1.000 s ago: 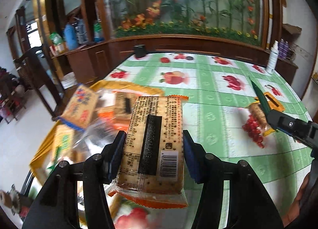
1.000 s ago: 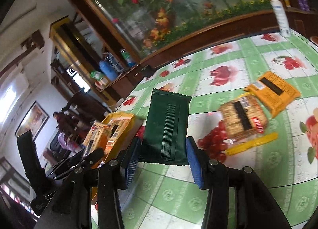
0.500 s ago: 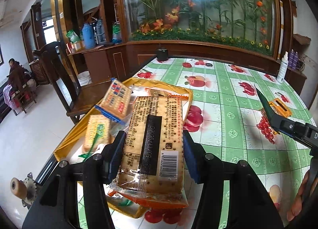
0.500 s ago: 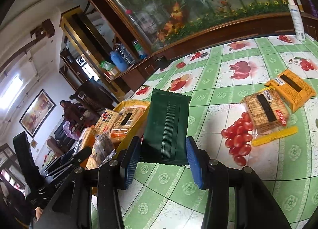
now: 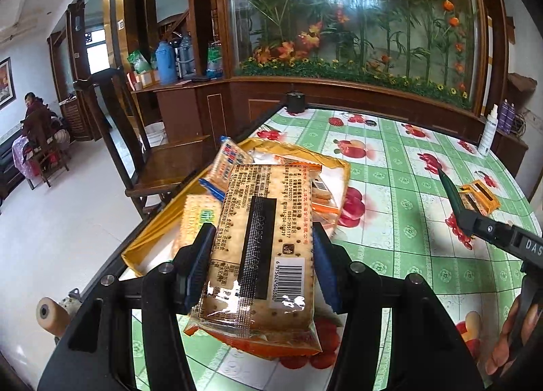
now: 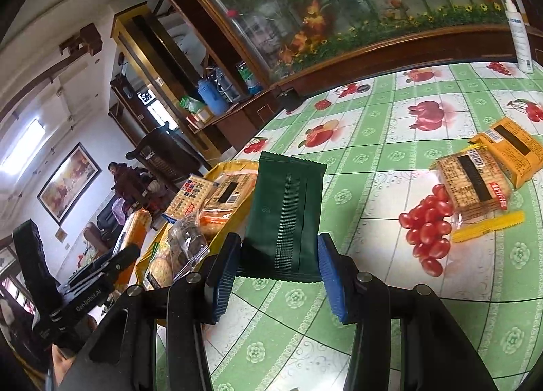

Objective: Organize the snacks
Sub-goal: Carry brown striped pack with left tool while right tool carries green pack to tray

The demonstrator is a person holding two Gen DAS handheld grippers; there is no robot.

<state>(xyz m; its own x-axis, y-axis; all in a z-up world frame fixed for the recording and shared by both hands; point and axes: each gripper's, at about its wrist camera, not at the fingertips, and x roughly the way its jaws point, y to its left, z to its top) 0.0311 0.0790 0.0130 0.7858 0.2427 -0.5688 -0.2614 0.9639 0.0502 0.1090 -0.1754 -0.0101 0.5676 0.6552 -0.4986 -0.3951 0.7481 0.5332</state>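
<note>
My left gripper [image 5: 261, 255] is shut on a clear cracker pack [image 5: 261, 248] with a black stripe and barcode, held above the near edge of a yellow tray [image 5: 156, 231] that holds several snack packs. My right gripper [image 6: 278, 265] is shut on a dark green packet [image 6: 285, 214], held above the tablecloth just right of the tray [image 6: 230, 218]. The green packet also shows in the left wrist view [image 5: 453, 194]. A cracker pack [image 6: 473, 184] and an orange pack [image 6: 512, 150] lie on the table at the right.
The table has a green checked fruit-print cloth [image 5: 407, 194]. A wooden chair [image 5: 159, 167] stands left of the tray. A white spray bottle [image 6: 519, 31] and a black cup [image 5: 296, 102] stand at the far edge. A person [image 5: 34, 116] sits in the far room.
Both grippers have pulled back and up from the tray, each still holding its pack. The tray now lies farther ahead in the left wrist view.
</note>
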